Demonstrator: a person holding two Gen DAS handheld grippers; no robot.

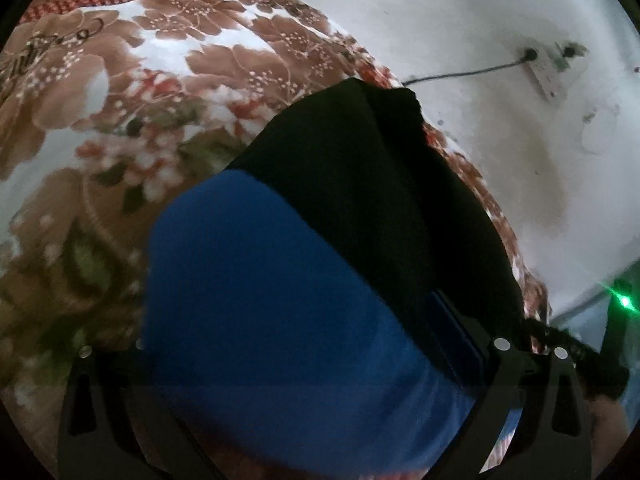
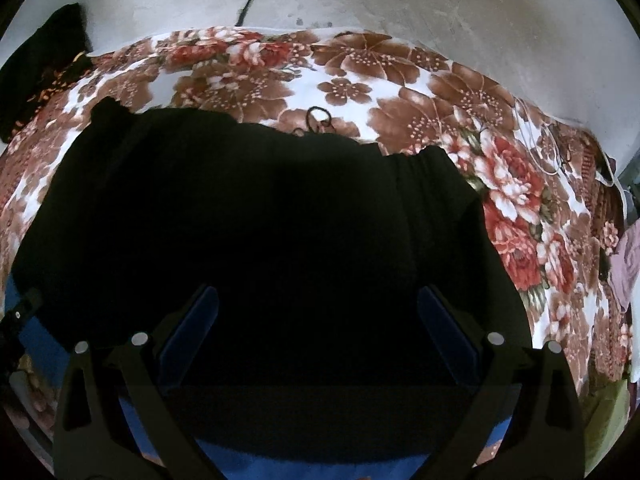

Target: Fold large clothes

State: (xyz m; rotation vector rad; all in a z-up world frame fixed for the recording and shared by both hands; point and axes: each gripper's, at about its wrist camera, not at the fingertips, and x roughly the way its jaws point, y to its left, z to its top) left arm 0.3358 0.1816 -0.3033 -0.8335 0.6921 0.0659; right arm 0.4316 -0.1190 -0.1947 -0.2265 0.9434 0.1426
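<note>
Floral bedspread (image 2: pixel 400 92) fills most of both views: brown, red and white flowers, running up to a pale stained wall (image 2: pixel 440 8) on the far side. Black garment (image 2: pixel 260 220) lies spread flat on the bedspread, taking up the centre of the right wrist view; far edge uneven, with a bunched corner at far left and another at far right. In the left wrist view the same black garment (image 1: pixel 360 168) runs as a dark band from the middle toward the near right. Blue cloth (image 1: pixel 260 300) sits under and near the black garment, big and blurred in the left view, only a strip along the near edge in the right view (image 2: pixel 280 460).

Right gripper (image 2: pixel 318 336) over the near part of the black garment, fingers spread wide, blue pads (image 2: pixel 192 332) well apart, nothing pinched between them. Left gripper (image 1: pixel 296 360): right finger visible at the edge of the black garment, left finger hidden behind blue cloth; cannot tell if it grips anything.

Second dark cloth (image 2: pixel 40 68) at far left of the bedspread. Wall socket (image 1: pixel 548 68) with black cable (image 1: pixel 460 74) plugged in. Small black loop (image 2: pixel 316 114) just beyond the garment's far edge. Green light (image 1: pixel 624 300) at right.
</note>
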